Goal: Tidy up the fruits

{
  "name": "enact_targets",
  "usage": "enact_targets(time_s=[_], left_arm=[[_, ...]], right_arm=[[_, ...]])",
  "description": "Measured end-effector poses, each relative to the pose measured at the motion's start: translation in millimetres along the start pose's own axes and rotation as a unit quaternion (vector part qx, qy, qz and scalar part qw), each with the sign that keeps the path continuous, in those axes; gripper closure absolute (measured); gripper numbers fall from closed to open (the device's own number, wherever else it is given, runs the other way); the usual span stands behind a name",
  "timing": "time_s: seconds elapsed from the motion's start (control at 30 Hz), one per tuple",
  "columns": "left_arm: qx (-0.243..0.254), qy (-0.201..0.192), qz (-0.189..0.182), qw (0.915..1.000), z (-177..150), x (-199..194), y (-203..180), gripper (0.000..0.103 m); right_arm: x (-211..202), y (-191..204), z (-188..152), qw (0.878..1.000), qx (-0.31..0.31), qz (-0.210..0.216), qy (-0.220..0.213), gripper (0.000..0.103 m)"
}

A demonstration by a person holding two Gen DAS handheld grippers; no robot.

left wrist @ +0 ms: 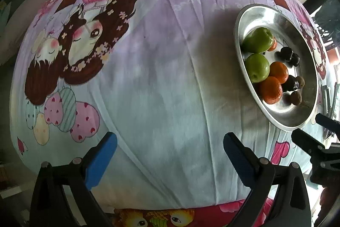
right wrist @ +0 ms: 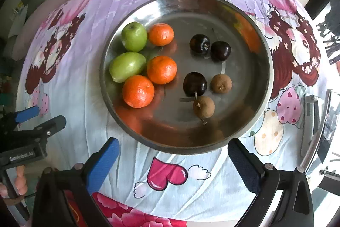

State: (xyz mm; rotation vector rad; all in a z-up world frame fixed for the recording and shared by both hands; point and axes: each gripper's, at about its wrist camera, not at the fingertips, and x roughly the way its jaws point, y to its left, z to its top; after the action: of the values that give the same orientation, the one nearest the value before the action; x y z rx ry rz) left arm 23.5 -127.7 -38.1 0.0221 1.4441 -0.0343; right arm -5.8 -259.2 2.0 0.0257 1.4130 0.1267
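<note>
Fruits sit in the metal bowl (right wrist: pixel 250 20) on the cartoon cloth (right wrist: pixel 170 173) — two green apples (right wrist: pixel 134 36), three oranges (right wrist: pixel 162 69), three dark plums (right wrist: pixel 195 84), two brown longans (right wrist: pixel 221 83). Left gripper (left wrist: pixel 170 148) and right gripper (right wrist: pixel 173 151) — both spread wide, empty.

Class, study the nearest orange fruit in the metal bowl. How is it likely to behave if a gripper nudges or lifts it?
The nearest orange fruit looks round, so it would probably roll on the smooth metal bowl. Its dimpled skin likely grips fairly well. It touches another orange fruit, which a nudge may shift.
</note>
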Motion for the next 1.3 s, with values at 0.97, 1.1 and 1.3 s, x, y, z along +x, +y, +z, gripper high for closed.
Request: enact_targets(time_s=[0.97, 1.1, 1.3], left_arm=[[-0.011, 0.019, 0.010, 0.9997, -25.3, -7.5, 3.5, 0.003], [-0.005, 0.010, 0.011, 0.9999, -26.8, -11.2, 0.4, 0.003], [-0.017, 0.005, 0.007, 0.9998, -26.6, -15.2, 2.9, 0.003]], right_arm=[[-10.8, 10.1, -4.9, 1.000, 0.003, -0.004, -0.012, 0.000], [-10.6, 10.6, -5.8, 1.000, 0.003, -0.004, -0.011, 0.000], [-7.6, 10.9, -5.6, 1.000, 0.003, -0.004, -0.006, 0.000]])
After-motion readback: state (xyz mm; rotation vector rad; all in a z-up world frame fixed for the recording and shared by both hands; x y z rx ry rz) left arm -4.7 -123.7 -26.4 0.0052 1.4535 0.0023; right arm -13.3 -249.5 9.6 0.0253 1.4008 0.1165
